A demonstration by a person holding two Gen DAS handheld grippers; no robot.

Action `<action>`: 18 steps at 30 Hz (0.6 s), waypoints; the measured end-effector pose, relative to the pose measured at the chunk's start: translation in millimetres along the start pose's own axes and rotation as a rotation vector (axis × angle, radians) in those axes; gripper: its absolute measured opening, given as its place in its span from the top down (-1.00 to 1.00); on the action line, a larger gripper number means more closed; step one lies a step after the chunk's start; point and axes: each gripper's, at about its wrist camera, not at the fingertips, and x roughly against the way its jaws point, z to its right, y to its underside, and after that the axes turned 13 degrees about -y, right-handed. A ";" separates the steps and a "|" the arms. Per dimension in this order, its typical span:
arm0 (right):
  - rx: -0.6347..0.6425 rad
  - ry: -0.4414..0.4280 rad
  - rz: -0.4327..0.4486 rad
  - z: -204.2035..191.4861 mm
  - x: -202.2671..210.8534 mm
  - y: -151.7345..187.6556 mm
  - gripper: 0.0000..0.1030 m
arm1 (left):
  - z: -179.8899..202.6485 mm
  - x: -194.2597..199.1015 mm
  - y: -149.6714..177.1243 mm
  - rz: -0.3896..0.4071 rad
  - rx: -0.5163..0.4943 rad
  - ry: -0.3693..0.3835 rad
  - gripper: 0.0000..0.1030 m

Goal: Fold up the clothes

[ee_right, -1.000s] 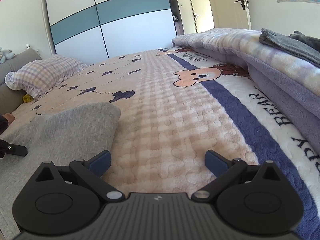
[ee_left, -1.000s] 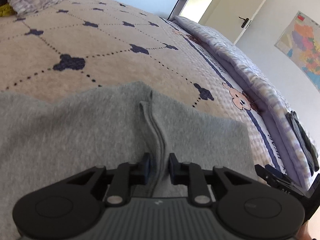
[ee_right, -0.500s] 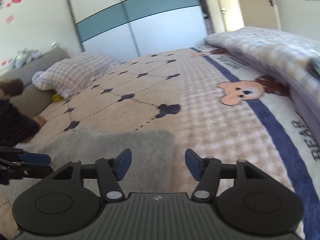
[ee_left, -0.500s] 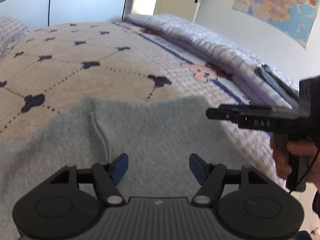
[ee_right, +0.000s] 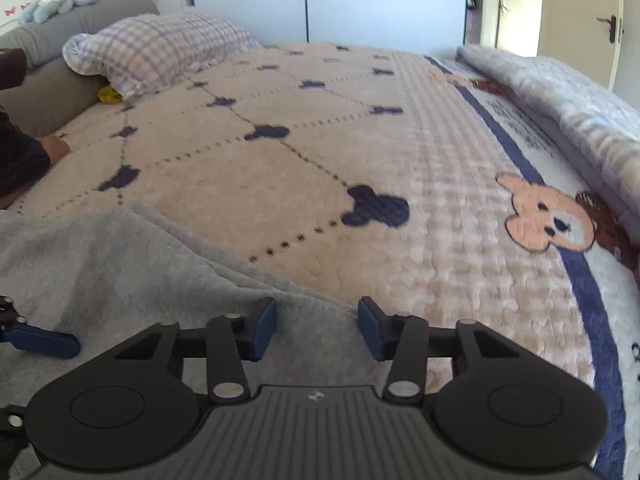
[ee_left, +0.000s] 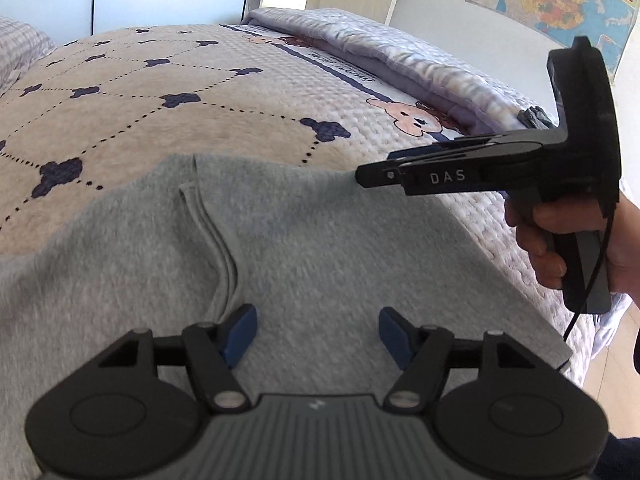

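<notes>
Fingers first, left wrist view: we see the left gripper point(ee_left: 318, 334) with its blue pads apart and nothing between them, hovering over the grey garment point(ee_left: 304, 248) spread on the bed blanket point(ee_left: 224, 120), just right of the garment's seam point(ee_left: 218, 240), probably freeing it for a regrip. Right wrist view: the right gripper point(ee_right: 317, 326) is closing, jaws astride the garment's edge but not yet pinching it, presumably to lift a fold.
</notes>
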 end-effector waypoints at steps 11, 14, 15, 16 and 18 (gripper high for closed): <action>-0.135 -0.075 -0.051 6.4 -30.0 -19.4 0.25 | -7.8 0.7 0.2 -0.003 0.027 0.049 -0.52; -0.084 -0.072 -0.055 -1.5 -40.1 -15.4 0.27 | -4.5 -0.3 -0.7 -0.007 0.011 0.044 -0.56; -0.057 -0.060 -0.071 -4.3 -48.5 -11.8 0.27 | -3.5 -0.1 -1.6 -0.009 0.008 0.041 -0.56; -0.044 -0.053 -0.071 -4.9 -53.6 -10.5 0.27 | -2.6 0.1 -2.5 -0.012 0.006 0.039 -0.57; -0.068 -0.055 -0.072 -1.7 -56.0 -14.3 0.27 | -8.8 4.3 -4.8 -0.009 0.055 0.059 -0.57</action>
